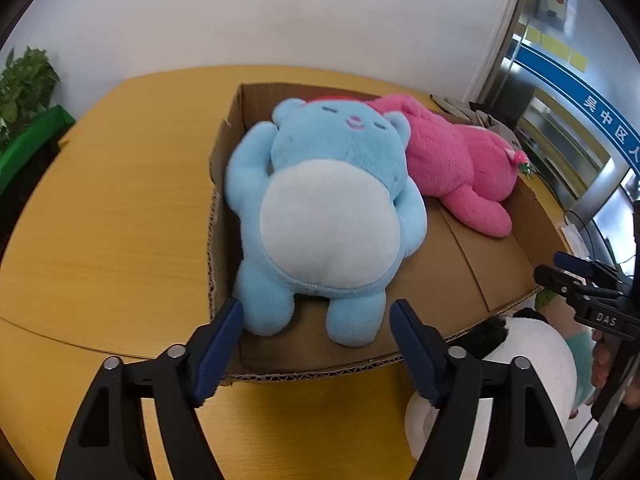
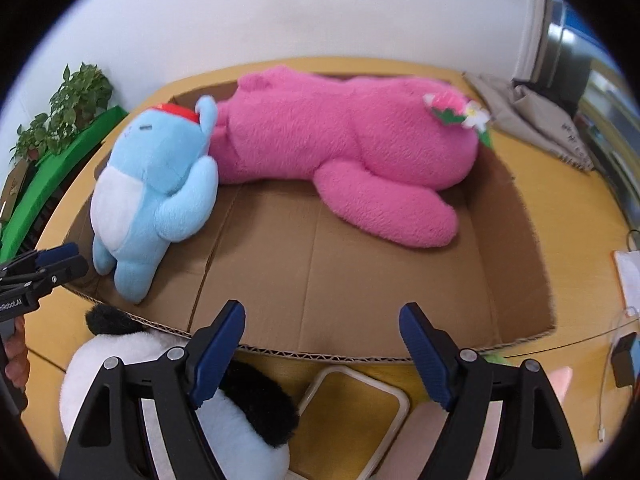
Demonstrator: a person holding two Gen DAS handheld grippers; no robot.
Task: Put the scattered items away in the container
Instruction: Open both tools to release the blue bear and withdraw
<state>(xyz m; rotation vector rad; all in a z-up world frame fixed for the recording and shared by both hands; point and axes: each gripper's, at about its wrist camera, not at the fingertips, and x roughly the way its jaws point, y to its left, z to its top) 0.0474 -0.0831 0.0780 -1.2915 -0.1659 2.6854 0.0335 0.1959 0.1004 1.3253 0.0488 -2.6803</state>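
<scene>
Two plush toys, blue bear (image 1: 324, 216) and pink one (image 2: 352, 148), are laid inside the cardboard box (image 2: 516, 240); both the left gripper (image 1: 316, 344) and right gripper (image 2: 322, 348) are held wide, empty

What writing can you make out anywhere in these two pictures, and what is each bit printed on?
"DAS", white letters on the black body of the right gripper, seen from the left wrist view.
"RobotAI", with its start cut off, on the left gripper, seen from the right wrist view.
"吴中区人", white characters on the blue band across the glass door; the rest runs out of view.
Yellow notes above that band: too blurred to read.
</scene>
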